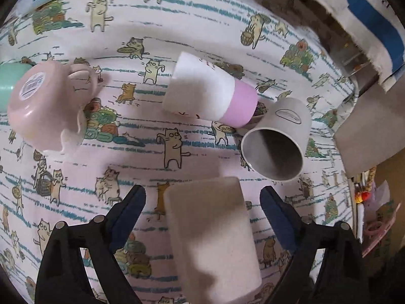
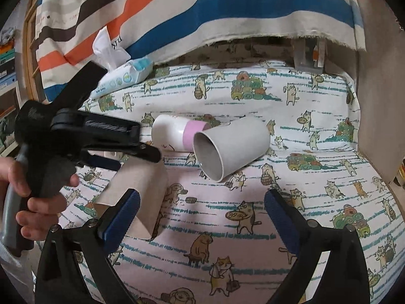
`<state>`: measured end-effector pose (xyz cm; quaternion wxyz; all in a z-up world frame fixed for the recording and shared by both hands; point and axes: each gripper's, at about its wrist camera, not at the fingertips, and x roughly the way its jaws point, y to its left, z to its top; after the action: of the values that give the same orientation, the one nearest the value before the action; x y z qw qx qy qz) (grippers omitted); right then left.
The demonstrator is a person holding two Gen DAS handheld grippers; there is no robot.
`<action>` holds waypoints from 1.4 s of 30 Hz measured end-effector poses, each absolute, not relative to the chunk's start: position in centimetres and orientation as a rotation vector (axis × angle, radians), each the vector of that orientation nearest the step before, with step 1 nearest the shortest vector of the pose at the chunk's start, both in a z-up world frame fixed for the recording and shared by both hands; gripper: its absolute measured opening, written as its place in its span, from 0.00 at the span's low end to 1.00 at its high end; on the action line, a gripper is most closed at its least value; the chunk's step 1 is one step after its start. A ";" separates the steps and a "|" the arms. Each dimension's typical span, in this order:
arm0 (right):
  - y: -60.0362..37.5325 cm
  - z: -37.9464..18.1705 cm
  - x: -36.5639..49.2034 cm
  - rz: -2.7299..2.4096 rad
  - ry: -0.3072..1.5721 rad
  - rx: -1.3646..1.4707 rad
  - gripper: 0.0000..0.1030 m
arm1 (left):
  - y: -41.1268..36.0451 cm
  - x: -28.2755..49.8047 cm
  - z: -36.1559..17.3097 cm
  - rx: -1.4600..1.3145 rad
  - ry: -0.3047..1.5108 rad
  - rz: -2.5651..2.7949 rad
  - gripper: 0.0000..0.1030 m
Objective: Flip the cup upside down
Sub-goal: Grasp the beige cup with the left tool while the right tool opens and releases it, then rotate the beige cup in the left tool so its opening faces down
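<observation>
A beige cup (image 1: 212,238) stands upside down on the cat-print cloth between the open jaws of my left gripper (image 1: 202,197), apart from both fingers; it also shows in the right wrist view (image 2: 136,192). A grey cup (image 1: 276,139) lies on its side, mouth toward the cameras, also in the right wrist view (image 2: 230,147). A white and pink cup (image 1: 210,92) lies on its side behind it (image 2: 174,134). A pink mug (image 1: 45,106) is tipped at the left. My right gripper (image 2: 202,202) is open and empty, in front of the grey cup.
A wet-wipes pack (image 2: 124,78) lies at the back left. A striped cloth (image 2: 202,12) hangs behind the table. A grey board (image 1: 372,129) stands at the right edge. A mint object (image 1: 10,81) sits behind the pink mug.
</observation>
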<state>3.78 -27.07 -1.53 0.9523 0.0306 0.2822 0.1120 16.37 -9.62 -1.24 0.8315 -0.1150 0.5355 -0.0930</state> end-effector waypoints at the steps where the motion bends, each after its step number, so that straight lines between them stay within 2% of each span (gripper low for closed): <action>1: -27.0 -1.6 3.9 0.223 0.579 0.057 0.97 | -9.9 16.7 -1.5 -0.245 1.146 -0.191 0.88; 7: -26.9 -1.8 4.0 0.203 0.595 0.057 0.97 | -9.8 17.8 -3.5 -0.291 1.224 -0.188 0.72; 12: -26.0 -2.1 4.1 0.218 0.605 0.045 0.97 | -9.4 17.5 -3.9 -0.338 1.249 -0.235 0.71; 29: -22.0 -2.6 4.1 0.351 0.656 0.039 0.94 | -9.8 14.0 0.7 -0.216 1.075 -0.320 0.68; 32: -21.7 -2.7 4.0 0.384 0.668 0.045 0.84 | -9.8 13.4 1.3 -0.203 1.048 -0.322 0.67; 33: -21.6 -2.7 4.0 0.400 0.674 0.048 0.73 | -9.8 13.1 1.6 -0.199 1.035 -0.324 0.66; 34: -21.4 -2.8 4.1 0.434 0.689 0.055 0.53 | -9.8 12.9 1.8 -0.194 1.020 -0.325 0.66; 37: -20.8 -3.3 4.4 0.456 0.738 0.046 0.27 | -10.1 12.1 2.7 -0.167 0.984 -0.327 0.64; 39: -20.5 -3.9 4.7 0.419 0.744 0.016 0.21 | -10.1 11.8 2.8 -0.150 0.980 -0.329 0.64; 42: -20.9 -4.8 5.3 0.419 0.778 0.055 0.21 | -9.9 11.5 2.6 -0.150 0.973 -0.333 0.64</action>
<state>5.32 -20.94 -4.77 0.9036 0.0268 0.3764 0.2025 11.55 -9.88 2.58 0.8681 -0.0715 0.4648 -0.1593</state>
